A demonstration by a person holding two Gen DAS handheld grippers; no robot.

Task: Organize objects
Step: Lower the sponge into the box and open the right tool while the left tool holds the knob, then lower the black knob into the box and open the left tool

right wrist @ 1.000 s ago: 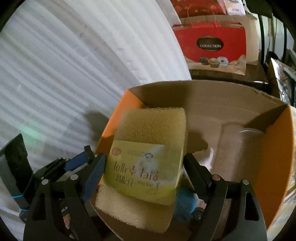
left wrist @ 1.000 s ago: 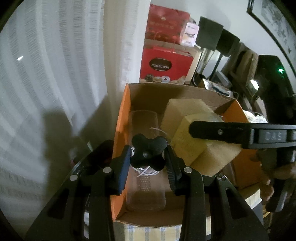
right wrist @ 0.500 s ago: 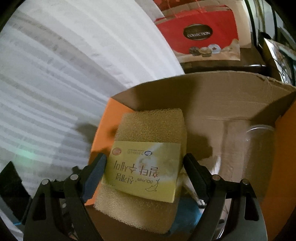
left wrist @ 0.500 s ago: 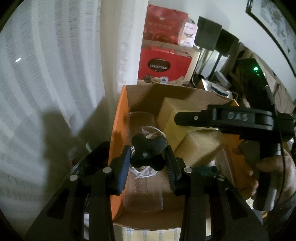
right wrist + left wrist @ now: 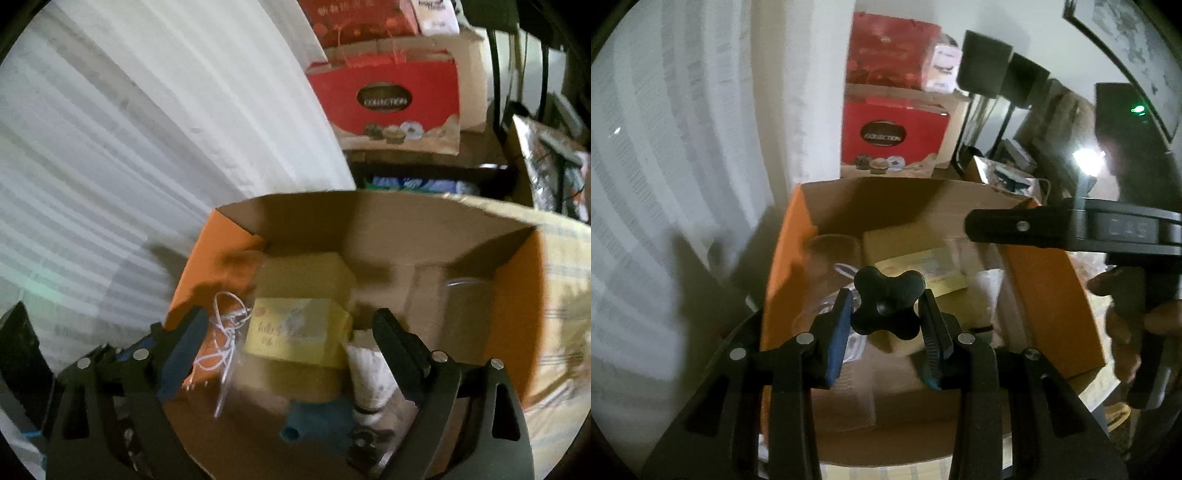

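Now the sponge [image 5: 301, 332] lies loose in the box [image 5: 406, 218] (orange-sided)

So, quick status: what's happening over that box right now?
Left gripper shut on black knob. Right gripper open, jaws just widened; sponge lies in cardboard box. Nothing blocking.
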